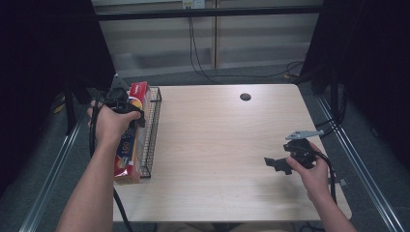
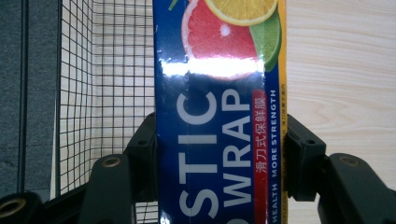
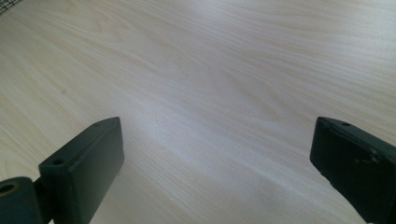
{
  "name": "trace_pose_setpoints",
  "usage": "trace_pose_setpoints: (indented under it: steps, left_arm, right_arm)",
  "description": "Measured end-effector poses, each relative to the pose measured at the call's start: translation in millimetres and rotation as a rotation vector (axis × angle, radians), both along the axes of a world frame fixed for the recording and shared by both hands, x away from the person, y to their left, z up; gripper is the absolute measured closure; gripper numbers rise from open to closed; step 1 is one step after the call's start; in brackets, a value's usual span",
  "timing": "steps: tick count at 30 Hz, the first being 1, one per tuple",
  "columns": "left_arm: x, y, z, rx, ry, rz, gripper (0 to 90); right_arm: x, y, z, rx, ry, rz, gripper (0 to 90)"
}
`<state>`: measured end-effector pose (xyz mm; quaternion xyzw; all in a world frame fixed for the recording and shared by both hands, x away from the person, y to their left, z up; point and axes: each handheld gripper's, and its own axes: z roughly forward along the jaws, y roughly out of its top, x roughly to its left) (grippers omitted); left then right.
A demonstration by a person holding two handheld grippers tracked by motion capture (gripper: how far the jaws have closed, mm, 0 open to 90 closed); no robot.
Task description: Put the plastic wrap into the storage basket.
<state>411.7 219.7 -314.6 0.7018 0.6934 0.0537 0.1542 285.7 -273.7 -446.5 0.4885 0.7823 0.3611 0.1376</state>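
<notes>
A long box of plastic wrap (image 1: 129, 145), red and blue with citrus fruit printed on it, lies along the table's left edge inside a black wire basket (image 1: 153, 116). My left gripper (image 1: 126, 110) is shut on the box near its far half; in the left gripper view both jaws press the sides of the box (image 2: 219, 116) with the basket mesh (image 2: 107, 70) behind it. My right gripper (image 1: 276, 163) hovers over the right front of the table, open, with bare wood between its jaws (image 3: 215, 154).
The light wood table (image 1: 227, 140) has a round cable hole (image 1: 245, 96) near its far edge. Black curtains stand on both sides, and cables hang behind the table.
</notes>
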Motion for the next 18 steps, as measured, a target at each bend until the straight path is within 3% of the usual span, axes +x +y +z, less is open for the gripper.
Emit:
trace_pose_setpoints:
  steps: [1,8,9,18]
  left_arm:
    - [0.2,1.9,-0.4,0.006,0.001,-0.014,42.6]
    - [-0.9,3.9,-5.0,0.001,0.006,0.021,42.7]
    - [-0.5,5.5,-6.0,-0.001,0.010,0.002,42.7]
    - [-0.1,9.2,-13.0,0.010,0.015,0.006,42.7]
  right_arm:
    - [-0.1,0.1,0.1,0.001,-0.001,0.000,2.8]
    - [-0.3,0.2,0.3,0.003,-0.001,-0.002,2.8]
    - [-0.4,0.3,0.2,0.003,-0.001,-0.002,2.8]
    - [-0.4,0.6,0.1,-0.001,0.004,0.005,2.8]
